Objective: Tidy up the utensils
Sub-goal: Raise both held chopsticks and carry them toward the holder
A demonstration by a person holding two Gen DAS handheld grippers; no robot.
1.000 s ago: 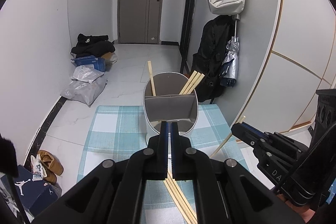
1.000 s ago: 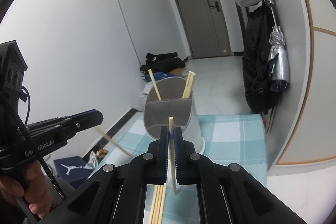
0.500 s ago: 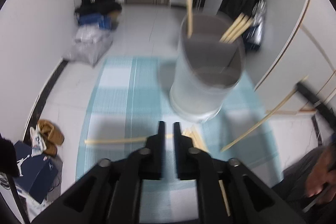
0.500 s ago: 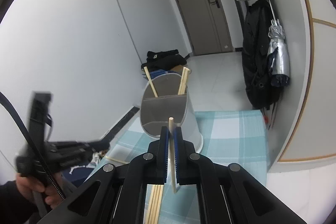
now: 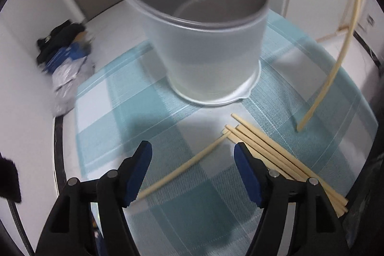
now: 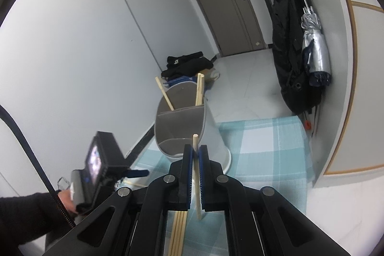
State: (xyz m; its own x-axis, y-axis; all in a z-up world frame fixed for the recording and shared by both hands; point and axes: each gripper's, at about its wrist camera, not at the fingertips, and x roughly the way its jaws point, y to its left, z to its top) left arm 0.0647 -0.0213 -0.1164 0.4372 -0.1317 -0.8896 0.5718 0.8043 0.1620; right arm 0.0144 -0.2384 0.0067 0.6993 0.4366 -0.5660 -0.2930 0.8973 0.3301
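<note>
A: Change? Left gripper [image 5: 193, 155], shut a second ago, is now spread wide and lowered over the single chopstick [image 5: 184, 167] dropped on the checked tablecloth [image 5: 124, 112], near the divided utensil holder [image 5: 204, 40].

B: Right gripper [image 6: 196, 155]? Still clamped on its chopstick [image 6: 196, 174], raised before the holder. Insertion judged next; loose chopsticks [image 5: 276, 155] remain.

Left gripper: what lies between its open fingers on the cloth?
In the left wrist view, a single loose chopstick lies diagonally between the left gripper's fingers, on the checked cloth.
</note>
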